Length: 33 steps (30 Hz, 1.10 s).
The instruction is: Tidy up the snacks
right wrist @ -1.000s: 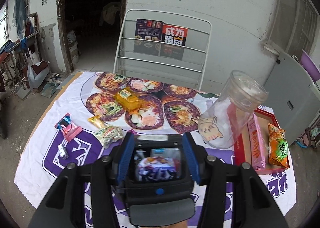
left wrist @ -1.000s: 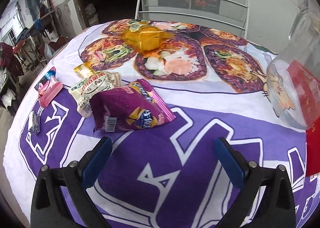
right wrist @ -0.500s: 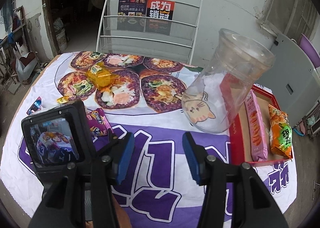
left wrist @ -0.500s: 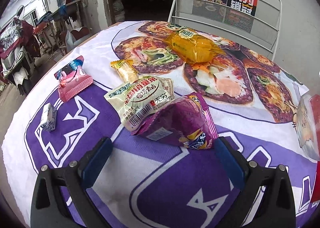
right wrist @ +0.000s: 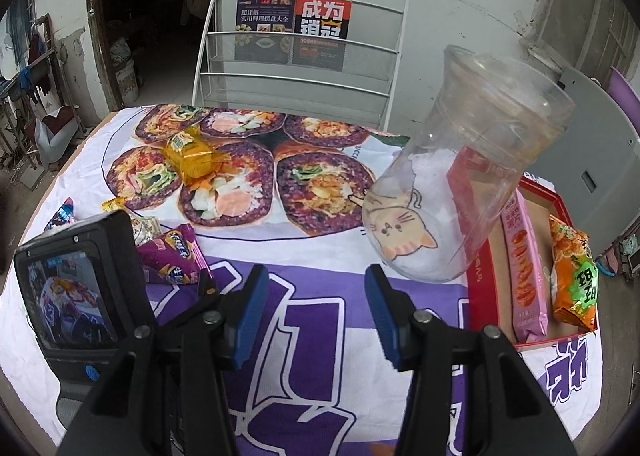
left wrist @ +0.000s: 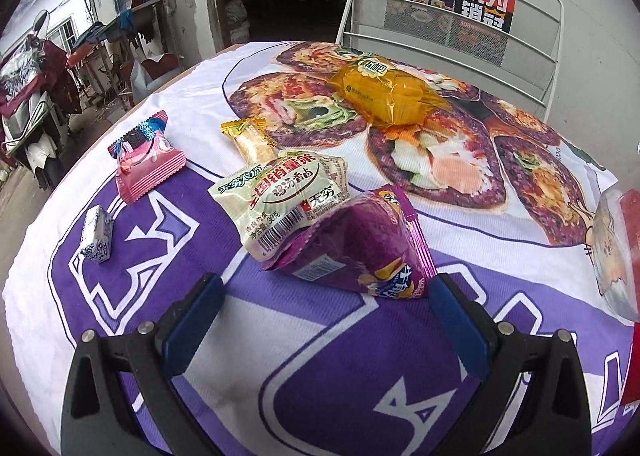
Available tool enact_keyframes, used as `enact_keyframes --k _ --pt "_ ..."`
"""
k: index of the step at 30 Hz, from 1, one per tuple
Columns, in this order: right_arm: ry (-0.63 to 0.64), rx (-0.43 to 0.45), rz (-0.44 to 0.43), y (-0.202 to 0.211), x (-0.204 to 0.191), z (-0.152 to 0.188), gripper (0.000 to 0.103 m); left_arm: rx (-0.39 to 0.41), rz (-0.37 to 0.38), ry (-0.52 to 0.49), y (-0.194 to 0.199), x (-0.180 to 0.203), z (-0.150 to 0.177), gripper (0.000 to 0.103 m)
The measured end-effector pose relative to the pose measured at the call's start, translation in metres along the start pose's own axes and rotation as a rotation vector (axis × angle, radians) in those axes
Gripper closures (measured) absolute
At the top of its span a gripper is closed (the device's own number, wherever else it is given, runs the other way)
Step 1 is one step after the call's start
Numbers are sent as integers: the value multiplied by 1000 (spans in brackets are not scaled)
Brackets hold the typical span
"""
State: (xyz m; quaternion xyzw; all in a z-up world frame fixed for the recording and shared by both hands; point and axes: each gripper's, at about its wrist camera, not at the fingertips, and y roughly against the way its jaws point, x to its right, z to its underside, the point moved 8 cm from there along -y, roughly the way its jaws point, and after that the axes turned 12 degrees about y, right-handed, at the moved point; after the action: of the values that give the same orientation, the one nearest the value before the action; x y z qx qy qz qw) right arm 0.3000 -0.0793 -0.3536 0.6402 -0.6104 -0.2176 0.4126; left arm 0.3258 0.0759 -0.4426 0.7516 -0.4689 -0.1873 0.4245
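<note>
Purple-and-white printed cloth covers the tabletop (left wrist: 120,336). Left gripper (left wrist: 320,304), jaws wide apart and empty, sits nearest the crumpled purple foil snack packet (left wrist: 360,252), which lies just ahead, long axis across the jaws. Right gripper (right wrist: 312,304) empty, part-open.

My table carries a printed cloth (left wrist: 132,296), purple lettering near me and sushi-roll pictures beyond. On the cloth lie a purple packet (left wrist: 360,252) overlapping a pale green packet (left wrist: 280,196), a small yellow bar (left wrist: 252,140), a pink wrapper (left wrist: 148,164), a small blue-white cube (left wrist: 97,234) and a yellow bread pack (left wrist: 384,92). To the right stand a clear jar (right wrist: 460,192) and a red tray (right wrist: 556,196).
</note>
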Motion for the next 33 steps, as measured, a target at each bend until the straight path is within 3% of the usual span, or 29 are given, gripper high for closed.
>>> enact_keyframes --k 2,4,12,15,19,25,33 --pt "-13 -27 -29 -16 0 12 54 0 0 0 0 0 0 0" --pt "-92 19 -63 -21 9 18 54 3 1 0 0 0 1 0" --pt "-45 -57 7 -57 12 34 54 3 1 0 0 0 3 0" --pt "-47 -81 -15 -72 12 37 54 2 1 1 0 0 2 0" --pt "-51 -36 -86 -81 13 32 54 2 1 2 0 1 1 0" --pt "-92 29 -54 -85 17 28 54 2 1 2 0 1 1 0" --pt "-92 30 -52 -85 18 28 54 2 1 2 0 1 1 0"
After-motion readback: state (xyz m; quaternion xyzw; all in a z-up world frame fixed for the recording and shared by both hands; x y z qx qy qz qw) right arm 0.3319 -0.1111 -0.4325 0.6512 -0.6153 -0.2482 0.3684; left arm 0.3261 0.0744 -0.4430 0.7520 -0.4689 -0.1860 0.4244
